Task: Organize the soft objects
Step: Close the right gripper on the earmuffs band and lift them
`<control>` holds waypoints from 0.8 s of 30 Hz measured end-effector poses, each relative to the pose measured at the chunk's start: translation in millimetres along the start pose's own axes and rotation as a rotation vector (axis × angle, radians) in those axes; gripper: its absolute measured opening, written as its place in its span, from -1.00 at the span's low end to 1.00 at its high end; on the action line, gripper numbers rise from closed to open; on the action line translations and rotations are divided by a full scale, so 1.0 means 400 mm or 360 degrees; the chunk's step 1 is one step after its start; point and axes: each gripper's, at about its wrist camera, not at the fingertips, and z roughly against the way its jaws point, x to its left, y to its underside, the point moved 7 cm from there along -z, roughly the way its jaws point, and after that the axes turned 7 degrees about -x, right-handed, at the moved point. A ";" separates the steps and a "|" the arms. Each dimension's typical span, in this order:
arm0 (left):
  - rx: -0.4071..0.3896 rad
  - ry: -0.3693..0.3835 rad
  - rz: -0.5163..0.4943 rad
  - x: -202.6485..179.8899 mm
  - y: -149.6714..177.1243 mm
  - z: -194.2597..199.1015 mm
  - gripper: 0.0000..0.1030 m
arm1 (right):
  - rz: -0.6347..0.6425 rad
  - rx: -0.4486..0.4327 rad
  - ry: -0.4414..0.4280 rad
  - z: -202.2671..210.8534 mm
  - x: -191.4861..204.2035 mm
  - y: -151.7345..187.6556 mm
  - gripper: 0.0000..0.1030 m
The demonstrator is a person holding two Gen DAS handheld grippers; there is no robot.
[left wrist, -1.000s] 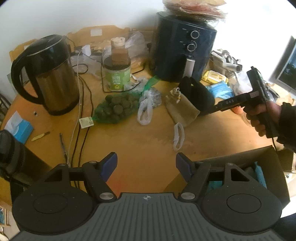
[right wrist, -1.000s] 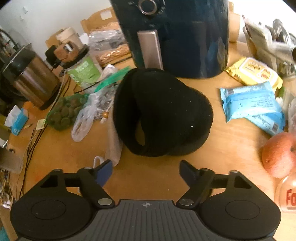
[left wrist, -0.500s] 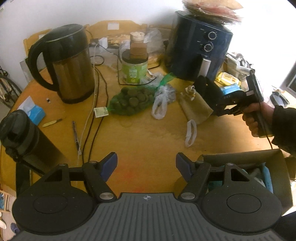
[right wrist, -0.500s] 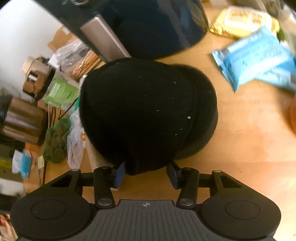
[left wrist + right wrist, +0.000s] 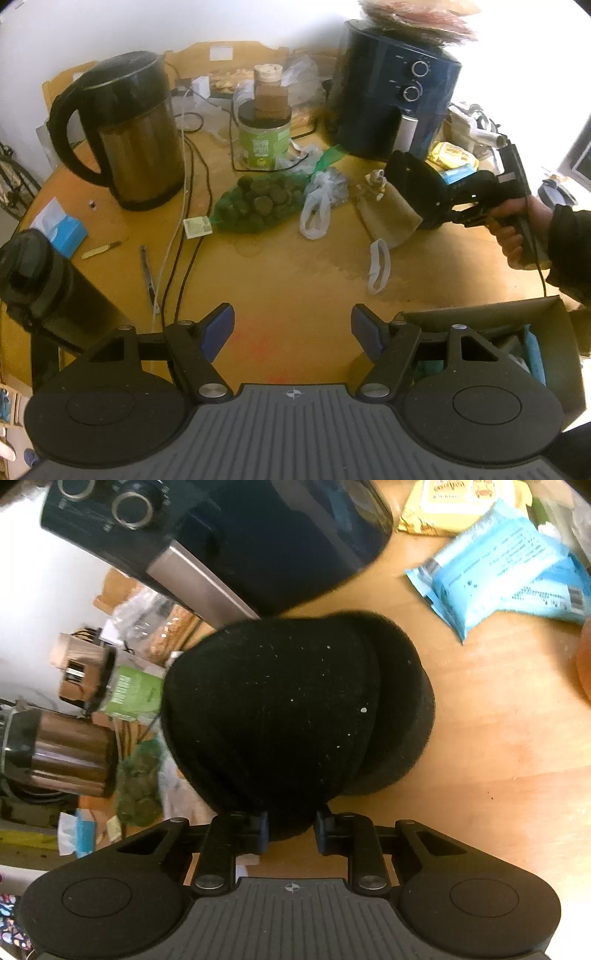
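My right gripper [image 5: 290, 829] pinches the near edge of a soft black fleece earmuff [image 5: 291, 709], its blue pads [image 5: 263, 830] pressed into the fabric from both sides. In the left wrist view the same earmuff [image 5: 417, 184] hangs from that gripper [image 5: 441, 206], tilted, over the round wooden table [image 5: 295, 280], with my right hand [image 5: 517, 232] wrapped on the handle. I cannot tell whether the earmuff's lower rim touches the wood.

My left gripper [image 5: 291, 328] stands spread wide with nothing between its fingers, low over the near table edge.

Room to move is tight at the back: the dark blue air fryer [image 5: 229, 535] rises just behind the earmuff, and a light blue wipes packet [image 5: 506, 572] lies near on its right. A tan cloth pouch [image 5: 388, 214] sits just beside the earmuff on its left. Bare wood opens toward me in the right wrist view. In front of my left gripper the wood is bare, with a white elastic loop [image 5: 378, 264] farther out.

At the near right edge is an open cardboard box [image 5: 554, 332] with blue items inside. Further left stand a steel electric kettle [image 5: 129, 136], a green net bag of dark round lumps [image 5: 258, 203] and a black flask [image 5: 33, 280].
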 end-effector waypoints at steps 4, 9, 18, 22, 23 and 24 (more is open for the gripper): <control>-0.0019 0.0024 -0.0029 -0.016 -0.013 -0.003 0.35 | 0.0067 -0.0013 -0.0026 0.041 0.015 -0.009 -0.57; -0.0041 0.0052 -0.0063 -0.034 -0.030 -0.005 0.34 | 0.0119 -0.0061 -0.0046 0.093 0.025 -0.021 -0.61; -0.0068 0.0095 -0.0130 -0.057 -0.053 -0.012 0.35 | 0.0205 -0.0153 -0.0116 0.178 0.052 -0.020 -0.63; -0.0077 0.0108 -0.0152 -0.064 -0.060 -0.015 0.35 | 0.0214 -0.0199 -0.0149 0.214 0.065 -0.018 -0.63; -0.0080 0.0113 -0.0157 -0.065 -0.062 -0.016 0.35 | 0.0211 -0.0209 -0.0165 0.223 0.068 -0.018 -0.63; -0.0081 0.0117 -0.0164 -0.067 -0.065 -0.017 0.35 | 0.0210 -0.0219 -0.0185 0.231 0.070 -0.016 -0.63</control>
